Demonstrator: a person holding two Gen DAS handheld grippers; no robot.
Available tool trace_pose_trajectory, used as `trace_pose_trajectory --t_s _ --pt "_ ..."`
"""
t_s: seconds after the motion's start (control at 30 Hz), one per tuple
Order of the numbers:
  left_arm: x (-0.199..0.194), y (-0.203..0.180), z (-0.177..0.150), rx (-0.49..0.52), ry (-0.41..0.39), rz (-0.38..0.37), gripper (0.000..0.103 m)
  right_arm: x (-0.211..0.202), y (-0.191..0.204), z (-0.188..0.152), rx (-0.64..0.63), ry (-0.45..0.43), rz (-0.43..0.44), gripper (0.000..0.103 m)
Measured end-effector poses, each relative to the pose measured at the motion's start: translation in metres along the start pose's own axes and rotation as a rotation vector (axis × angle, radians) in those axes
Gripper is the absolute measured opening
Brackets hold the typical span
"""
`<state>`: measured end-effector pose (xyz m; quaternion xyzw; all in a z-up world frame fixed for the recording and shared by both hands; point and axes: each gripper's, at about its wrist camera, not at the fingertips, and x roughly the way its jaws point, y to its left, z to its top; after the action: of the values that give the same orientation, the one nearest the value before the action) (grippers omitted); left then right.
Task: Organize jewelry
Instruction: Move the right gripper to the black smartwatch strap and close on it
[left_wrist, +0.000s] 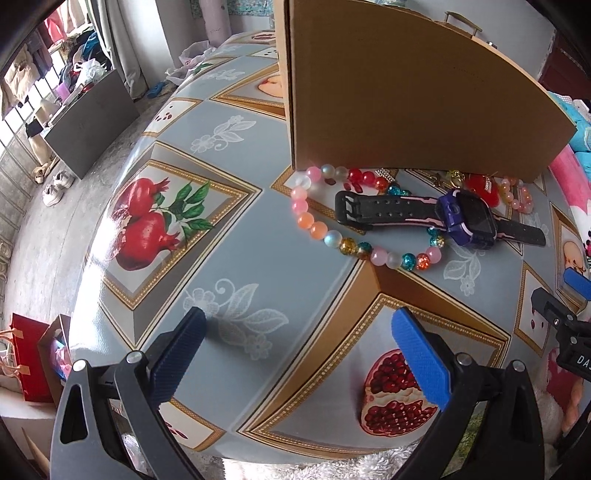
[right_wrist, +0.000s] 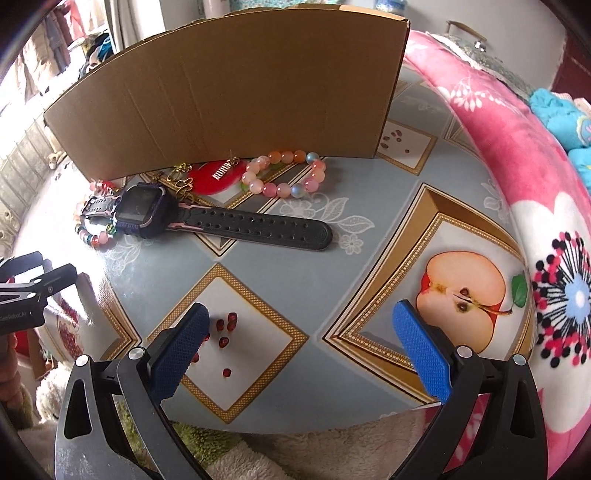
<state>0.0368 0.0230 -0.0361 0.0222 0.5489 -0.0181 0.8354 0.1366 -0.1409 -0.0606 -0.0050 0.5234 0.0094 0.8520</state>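
While both grippers hover with fingers spread and empty, left gripper (left_wrist: 299, 354) and right gripper (right_wrist: 303, 350) at the tabletop's (right_wrist: 369, 258) near edge, the cardboard box (right_wrist: 229, 85) stands toward the far edge; watch (right_wrist: 177, 218), large bead bracelet (left_wrist: 321, 229) and small bracelet (right_wrist: 288, 173) lie before it.

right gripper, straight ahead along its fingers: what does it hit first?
Probably the watch strap, lying across the line ahead of the open right gripper. Only bare tablecloth lies before it. Behind it stands the cardboard box. Depth is unclear.
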Motion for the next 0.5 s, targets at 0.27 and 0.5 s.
trace_pose_trajectory --t_s 0.27,0.5 --pt "-0.028 0.001 0.023 0.017 -0.180 -0.165 0.095 -0.010 -0.025 0.020 0.070 -0.032 0.149 0.095" --pt "-0.022 -0.010 0.053 0.059 -0.162 -0.281 0.062 -0.006 -0.035 0.039 0.125 -0.018 0.252 0.072"
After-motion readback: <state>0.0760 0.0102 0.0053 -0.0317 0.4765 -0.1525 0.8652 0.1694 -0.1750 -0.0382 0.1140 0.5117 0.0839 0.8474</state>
